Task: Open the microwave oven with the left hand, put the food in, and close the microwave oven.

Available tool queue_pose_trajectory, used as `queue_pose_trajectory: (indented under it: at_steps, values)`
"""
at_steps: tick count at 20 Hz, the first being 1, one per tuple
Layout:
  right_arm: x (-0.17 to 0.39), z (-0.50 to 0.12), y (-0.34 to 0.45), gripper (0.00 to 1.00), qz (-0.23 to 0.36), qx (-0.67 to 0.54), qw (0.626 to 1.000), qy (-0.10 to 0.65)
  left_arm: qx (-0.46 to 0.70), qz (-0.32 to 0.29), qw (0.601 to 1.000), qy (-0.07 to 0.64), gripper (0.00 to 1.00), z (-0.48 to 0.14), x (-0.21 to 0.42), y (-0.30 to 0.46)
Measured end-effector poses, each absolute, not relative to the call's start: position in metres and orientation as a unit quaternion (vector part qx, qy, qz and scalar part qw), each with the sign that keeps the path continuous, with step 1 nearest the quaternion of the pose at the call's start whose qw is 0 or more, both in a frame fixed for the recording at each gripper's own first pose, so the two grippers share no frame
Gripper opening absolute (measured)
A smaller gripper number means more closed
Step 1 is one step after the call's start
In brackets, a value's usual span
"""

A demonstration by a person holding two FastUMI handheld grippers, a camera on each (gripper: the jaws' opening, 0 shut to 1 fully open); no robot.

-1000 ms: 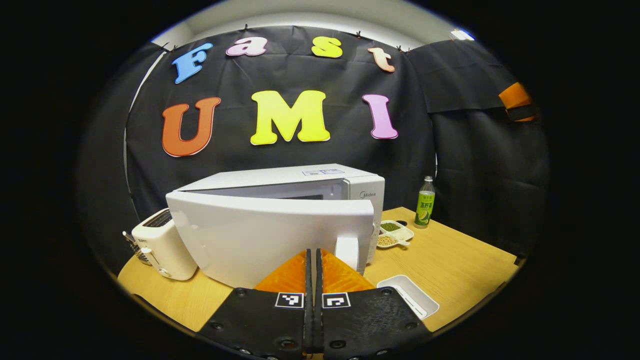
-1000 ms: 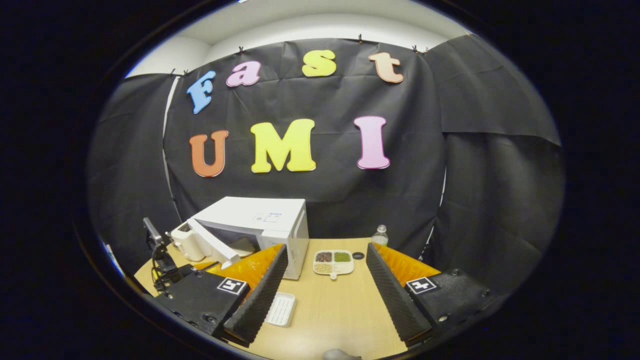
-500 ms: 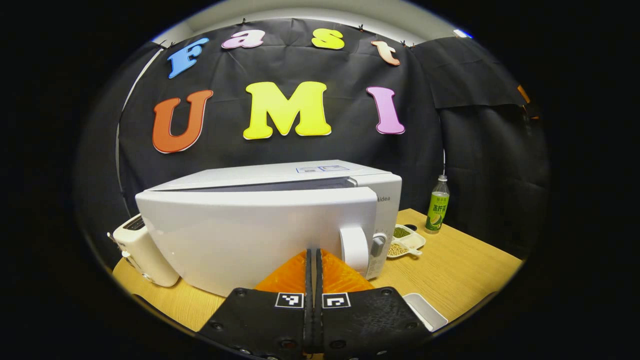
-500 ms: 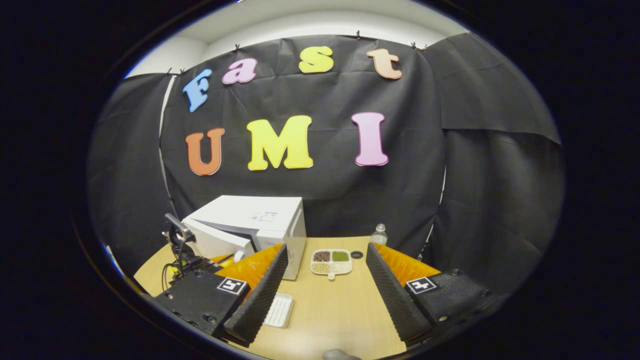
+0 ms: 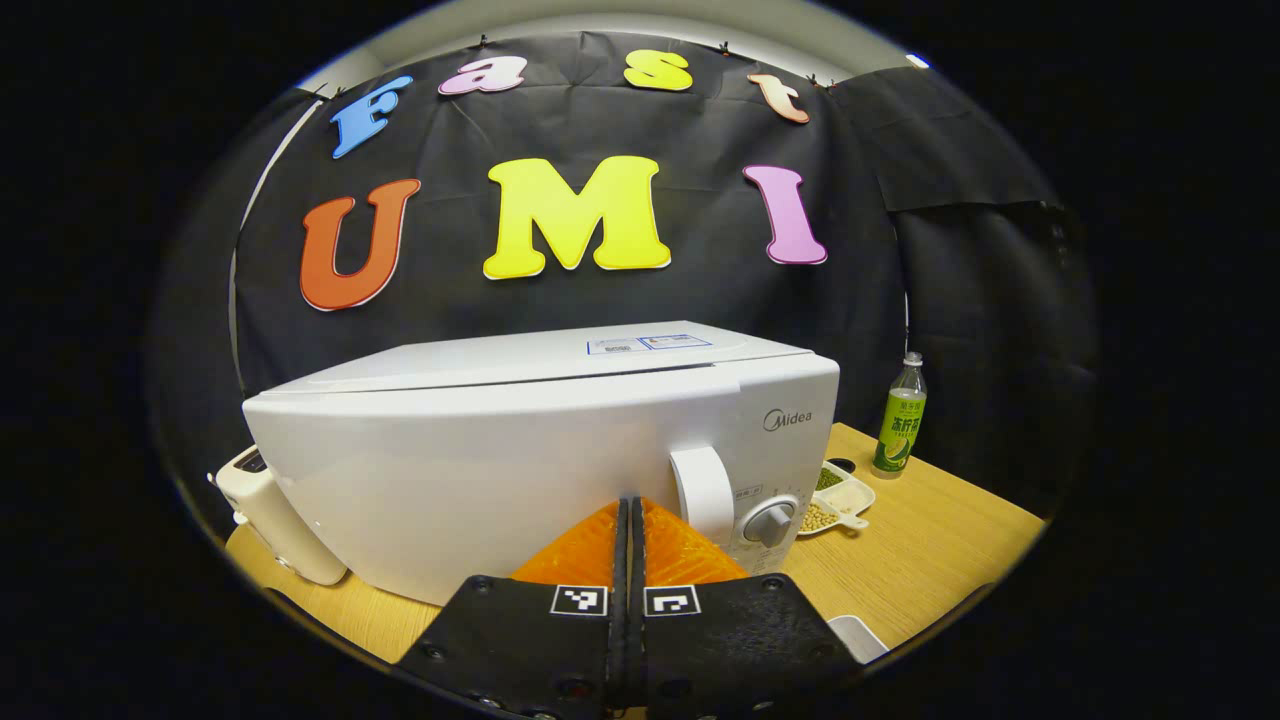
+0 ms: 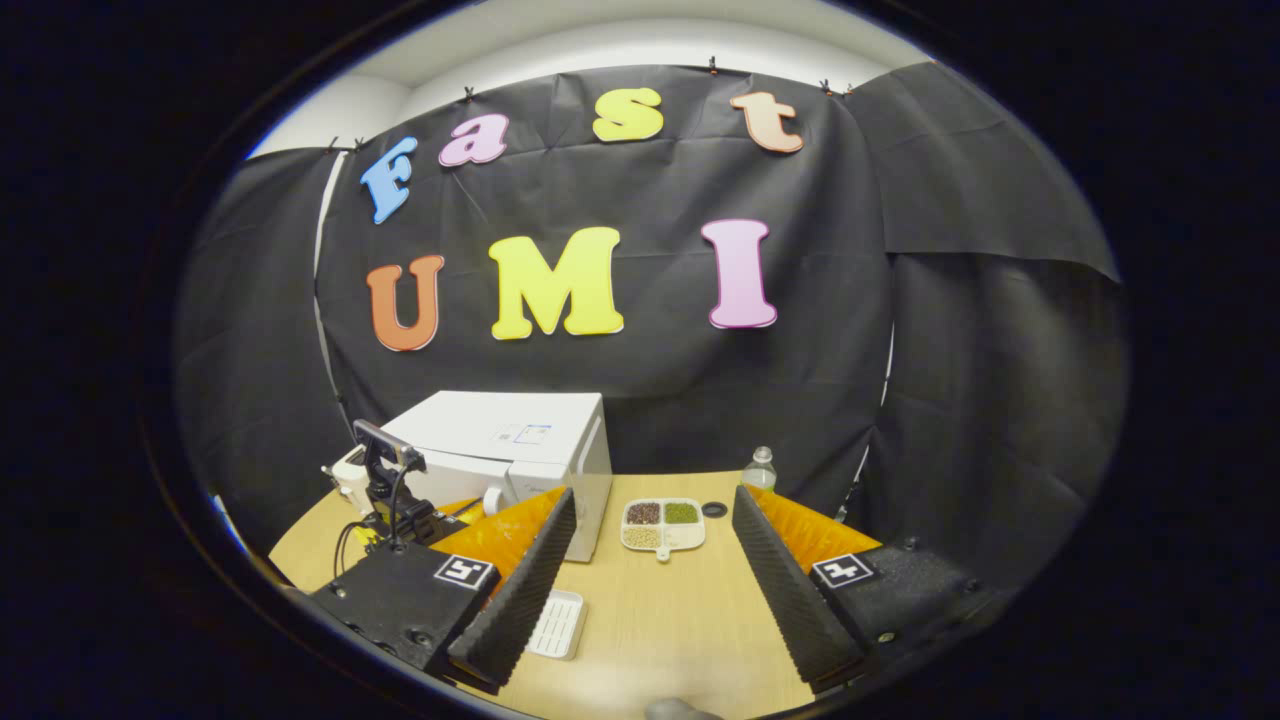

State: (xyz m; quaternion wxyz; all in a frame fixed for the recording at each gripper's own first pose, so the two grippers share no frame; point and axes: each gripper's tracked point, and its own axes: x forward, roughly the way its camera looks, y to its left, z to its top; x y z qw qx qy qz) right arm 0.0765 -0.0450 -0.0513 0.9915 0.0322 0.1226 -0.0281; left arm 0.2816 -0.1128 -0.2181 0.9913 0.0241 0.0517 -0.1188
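Note:
The white microwave (image 5: 560, 430) stands on the wooden table (image 5: 930, 550). Its door (image 5: 450, 480) lies against the body, with a thin seam along the top edge. My left gripper (image 5: 628, 503) is shut with nothing between its fingers. Its tips rest at the lower front of the door, just left of the white handle (image 5: 700, 490). In the right gripper view the microwave (image 6: 520, 445) sits at the back left with the left gripper (image 6: 400, 500) in front of it. My right gripper (image 6: 652, 497) hangs open and empty above the table.
A white toaster (image 5: 275, 515) stands left of the microwave. To its right are a divided dish of beans (image 6: 662, 525), a small black ring (image 6: 714, 510) and a green-labelled bottle (image 5: 903, 415). A shallow white tray (image 6: 558, 623) lies near the front edge.
The microwave door has swung from partly open to against the body as my shut left gripper moved forward with it. The right gripper has barely moved.

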Motion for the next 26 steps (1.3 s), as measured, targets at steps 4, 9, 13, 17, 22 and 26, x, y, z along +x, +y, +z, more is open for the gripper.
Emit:
queue_pose_trajectory:
  at_steps: [4,9,13,17,22,26]
  values:
    - [0.079,-0.046,-0.037,1.0,-0.023,0.03,0.992,0.117,0.015,-0.11,0.992,0.064,0.0,-0.218,0.287,-0.114]
    - [0.08,-0.042,-0.03,1.0,-0.021,0.025,0.994,0.104,0.028,-0.088,0.994,0.049,0.25,-0.198,0.266,-0.092]
    - [0.077,-0.04,-0.02,1.0,-0.016,0.022,0.995,0.098,0.015,-0.082,0.995,0.054,0.97,-0.195,0.256,-0.08]
    - [0.071,-0.035,-0.011,1.0,-0.011,0.022,0.996,0.091,0.008,-0.078,0.996,0.048,0.98,-0.181,0.234,-0.069]
    - [0.059,-0.036,0.0,0.92,-0.011,0.01,0.997,0.076,0.02,-0.075,0.997,0.025,0.97,-0.148,0.194,-0.054]
    - [0.051,-0.042,0.012,0.92,-0.006,0.012,0.997,0.072,0.037,-0.075,0.996,0.006,0.97,-0.111,0.152,-0.037]
